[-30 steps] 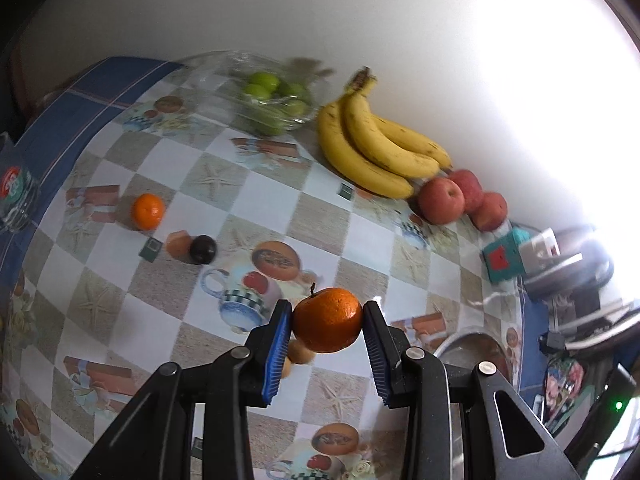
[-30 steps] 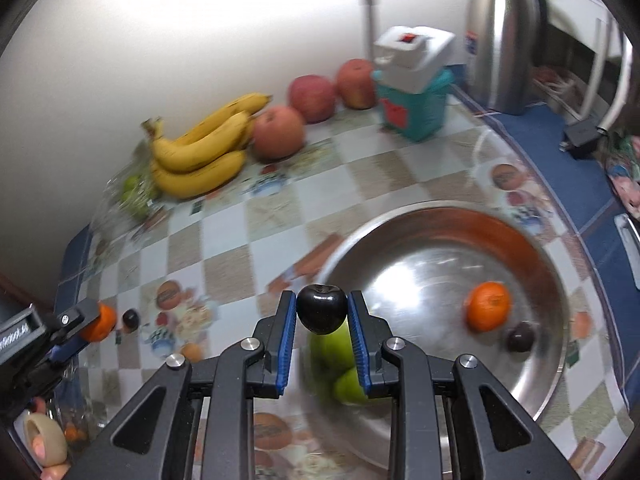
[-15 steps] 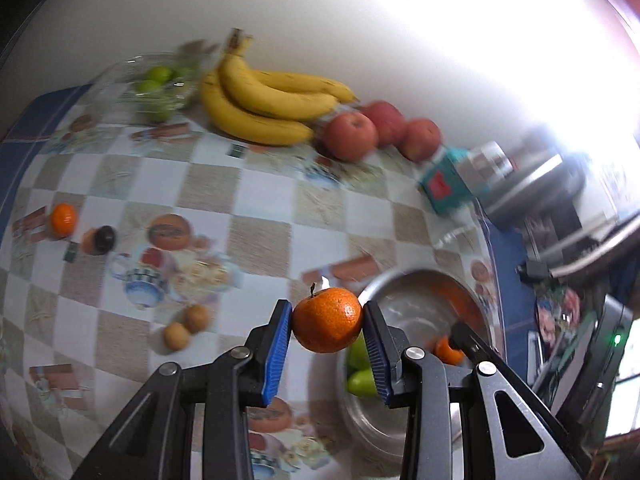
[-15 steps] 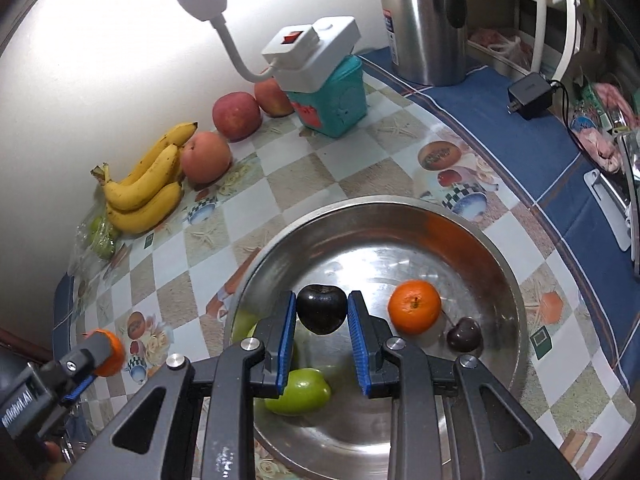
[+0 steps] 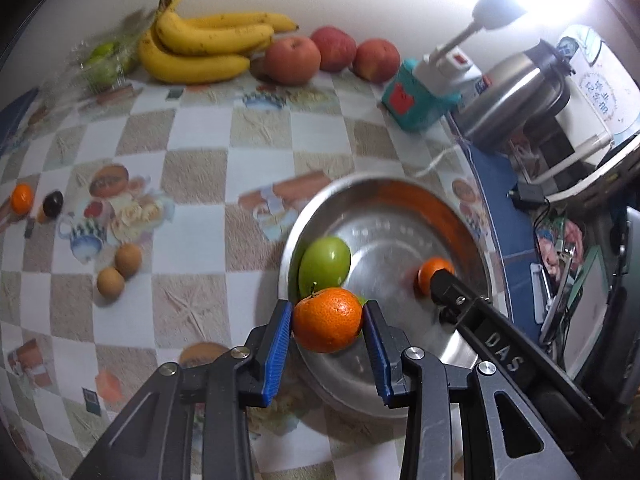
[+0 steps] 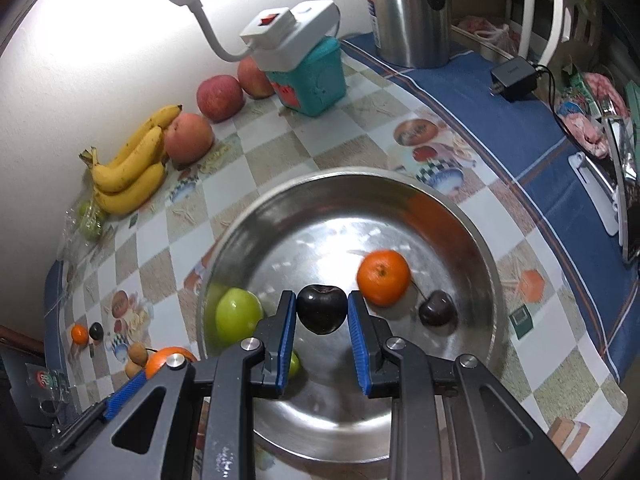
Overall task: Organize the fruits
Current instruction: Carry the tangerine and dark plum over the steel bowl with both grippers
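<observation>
Orange [image 5: 327,319] and cherry [image 6: 321,309] clamped between tool pads.

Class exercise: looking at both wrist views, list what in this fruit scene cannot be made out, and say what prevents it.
- Second small green fruit in the metal bowl: right wrist view, mostly behind the right gripper.
- Bagged green fruit: left wrist view, blurred; count unclear.
- Loose orange in the bowl: left wrist view, partly covered by the right gripper's finger.

A bowl [image 6: 476,248] is set on the worktop [image 6: 280,152], and a mandarin [image 6: 383,277], a cherry [image 6: 437,309] and an apple [image 6: 239,315] are held in it. Bananas [image 6: 132,172] and peaches [image 6: 188,139] are lined along the wall behind, left of a box [image 6: 316,76].
</observation>
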`<state>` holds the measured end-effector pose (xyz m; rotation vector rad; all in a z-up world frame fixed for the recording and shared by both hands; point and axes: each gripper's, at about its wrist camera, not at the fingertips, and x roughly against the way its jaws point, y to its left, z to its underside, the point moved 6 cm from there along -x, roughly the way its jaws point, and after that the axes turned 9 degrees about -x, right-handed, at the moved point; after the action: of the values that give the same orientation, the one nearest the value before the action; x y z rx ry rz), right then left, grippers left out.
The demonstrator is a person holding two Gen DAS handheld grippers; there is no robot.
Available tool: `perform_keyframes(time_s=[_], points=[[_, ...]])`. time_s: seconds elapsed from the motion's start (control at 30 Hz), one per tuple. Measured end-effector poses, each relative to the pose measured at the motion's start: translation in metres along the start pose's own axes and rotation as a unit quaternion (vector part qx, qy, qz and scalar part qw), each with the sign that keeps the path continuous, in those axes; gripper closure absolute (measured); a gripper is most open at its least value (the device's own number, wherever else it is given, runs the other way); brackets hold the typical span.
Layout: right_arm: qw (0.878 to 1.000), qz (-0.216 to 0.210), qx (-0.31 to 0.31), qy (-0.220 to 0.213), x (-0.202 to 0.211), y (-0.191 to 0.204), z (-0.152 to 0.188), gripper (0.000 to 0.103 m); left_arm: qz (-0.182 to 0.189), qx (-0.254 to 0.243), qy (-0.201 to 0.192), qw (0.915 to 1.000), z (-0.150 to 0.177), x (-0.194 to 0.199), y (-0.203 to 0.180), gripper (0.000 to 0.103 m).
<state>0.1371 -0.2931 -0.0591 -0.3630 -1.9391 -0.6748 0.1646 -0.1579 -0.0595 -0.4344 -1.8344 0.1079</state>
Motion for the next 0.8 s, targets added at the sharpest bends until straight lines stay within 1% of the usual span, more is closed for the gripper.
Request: perform_keyframes(time_s=[0.07, 0.13, 0.23, 0.4, 0.8], points=[[1.0, 0.004, -0.002, 0.003, 0.0, -0.004, 0.002, 0.075, 0.007, 0.004, 0.008, 0.9999, 0.004, -0.003, -0.001, 0.064], [1.0, 0.007, -0.005, 0.009, -0.001, -0.009, 0.005, 0.075, 0.005, 0.003, 0.013, 0.9999, 0.007, -0.006, -0.002, 0.064], [1.0, 0.013, -0.007, 0.017, -0.003, -0.014, 0.008, 0.075, 0.003, -0.006, 0.023, 0.9997, 0.012, -0.011, -0.008, 0.064], [1.0, 0.017, -0.01, 0.023, -0.005, -0.018, 0.008, 0.075, 0.011, -0.018, 0.046, 0.9987, 0.02, -0.023, -0.019, 0.064], [0.998, 0.03, -0.012, 0.047, -0.019, -0.023, 0.015, 0.075, 0.008, -0.014, 0.069, 0.9975, 0.028, -0.038, -0.02, 0.064]])
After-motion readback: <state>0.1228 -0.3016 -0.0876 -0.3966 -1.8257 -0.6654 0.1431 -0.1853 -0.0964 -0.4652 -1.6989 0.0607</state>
